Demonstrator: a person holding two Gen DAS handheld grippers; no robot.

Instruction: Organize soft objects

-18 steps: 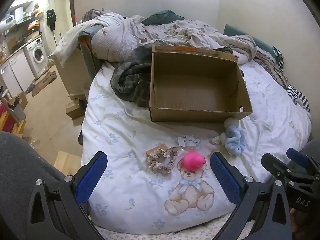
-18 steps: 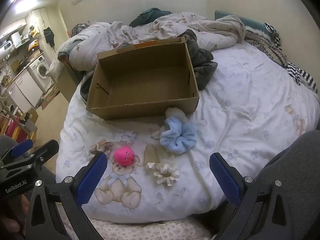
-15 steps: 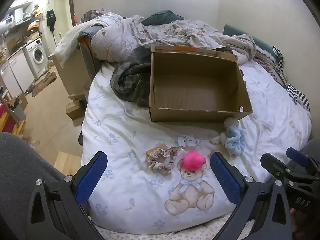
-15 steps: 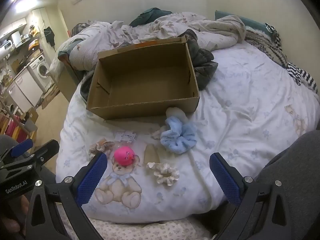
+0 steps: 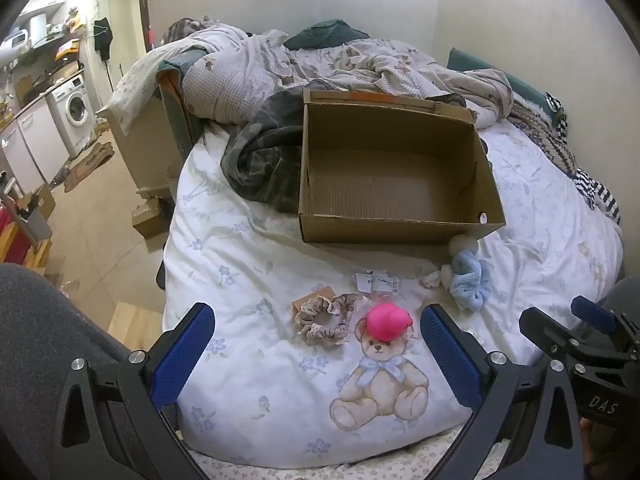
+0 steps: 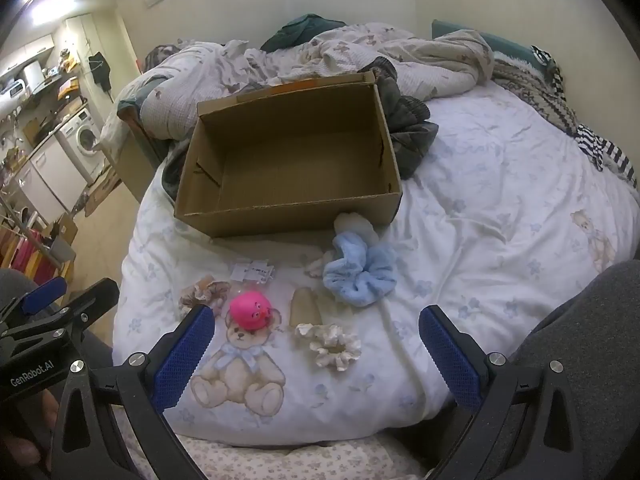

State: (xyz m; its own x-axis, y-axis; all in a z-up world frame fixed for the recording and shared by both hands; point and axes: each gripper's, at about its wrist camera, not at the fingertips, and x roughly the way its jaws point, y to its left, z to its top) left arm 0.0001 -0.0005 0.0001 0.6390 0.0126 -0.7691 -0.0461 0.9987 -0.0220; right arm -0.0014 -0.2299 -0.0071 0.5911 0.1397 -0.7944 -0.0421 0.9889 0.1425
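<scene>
An empty cardboard box stands open on the bed. In front of it lie a pink squishy toy, a beige scrunchie, a fluffy blue scrunchie with a white pompom behind it, and a cream scrunchie. My left gripper hovers open above the beige scrunchie and pink toy. My right gripper hangs open over the cream scrunchie. Neither holds anything.
A small plastic packet with labels lies near the toy. Rumpled blankets and dark clothing crowd the bed behind and beside the box. A washing machine stands far left, beyond the bed's edge.
</scene>
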